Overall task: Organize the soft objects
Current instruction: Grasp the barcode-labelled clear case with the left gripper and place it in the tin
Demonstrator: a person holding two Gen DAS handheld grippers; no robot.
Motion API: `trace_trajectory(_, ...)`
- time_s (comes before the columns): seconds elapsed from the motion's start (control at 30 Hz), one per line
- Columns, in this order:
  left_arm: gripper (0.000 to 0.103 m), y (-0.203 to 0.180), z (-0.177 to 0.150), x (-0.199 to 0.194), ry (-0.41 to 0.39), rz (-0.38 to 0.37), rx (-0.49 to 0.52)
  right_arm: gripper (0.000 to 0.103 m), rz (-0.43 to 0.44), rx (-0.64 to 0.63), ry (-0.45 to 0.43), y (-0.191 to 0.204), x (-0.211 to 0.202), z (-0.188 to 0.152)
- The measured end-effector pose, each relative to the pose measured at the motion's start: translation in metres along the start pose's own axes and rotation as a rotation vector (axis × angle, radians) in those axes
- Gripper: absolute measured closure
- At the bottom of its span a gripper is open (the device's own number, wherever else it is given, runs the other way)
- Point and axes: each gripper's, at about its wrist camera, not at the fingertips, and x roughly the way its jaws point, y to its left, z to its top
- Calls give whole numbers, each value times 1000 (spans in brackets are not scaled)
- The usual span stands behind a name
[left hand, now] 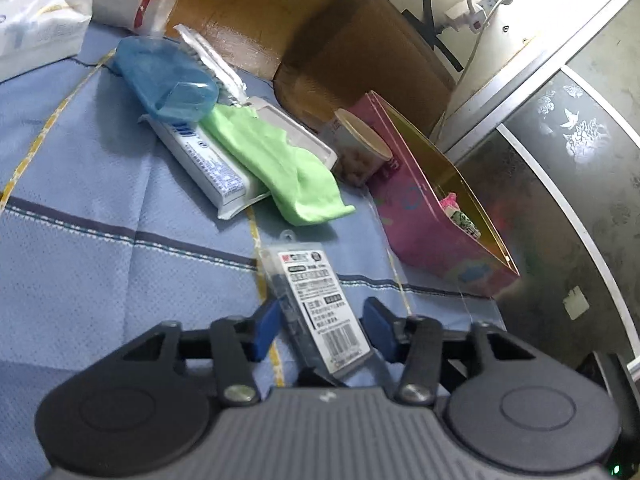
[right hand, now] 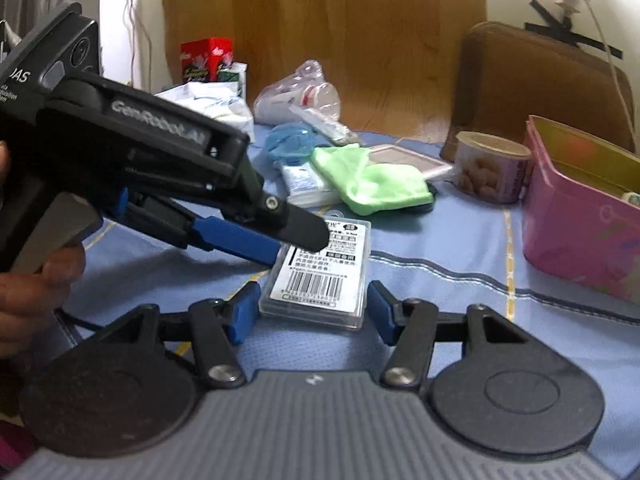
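A clear plastic case with a barcode label lies on the blue cloth. My left gripper is open, its blue pads on either side of the case. In the right wrist view the left gripper reaches over the case from the left. My right gripper is open, its pads flanking the case's near end. A light green cloth lies draped over a white box. A pink open box stands at the right.
A blue plastic bag and a tissue pack lie beyond the green cloth. A round tin stands beside the pink box. A brown chair back and a wooden board are behind.
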Motion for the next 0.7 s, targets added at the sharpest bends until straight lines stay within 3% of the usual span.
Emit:
trace_trajectory(0.13,59,-28,17,-2,-28,-54,68,42,-69,-12,-101,-6,-20,3)
trace_trajectory(0.33,59,-113,54,30,-69,-138,300,42,-298,-42,-266,-35,-50,22)
trace_trajectory(0.53,59,-168,72,101,-34,-198,408,42,-430,111,-278,-103,-53,35)
trace_trajectory(0.7,60,-167,69,137,14,-176,400,45,-472,159,-226,-136,-34,36)
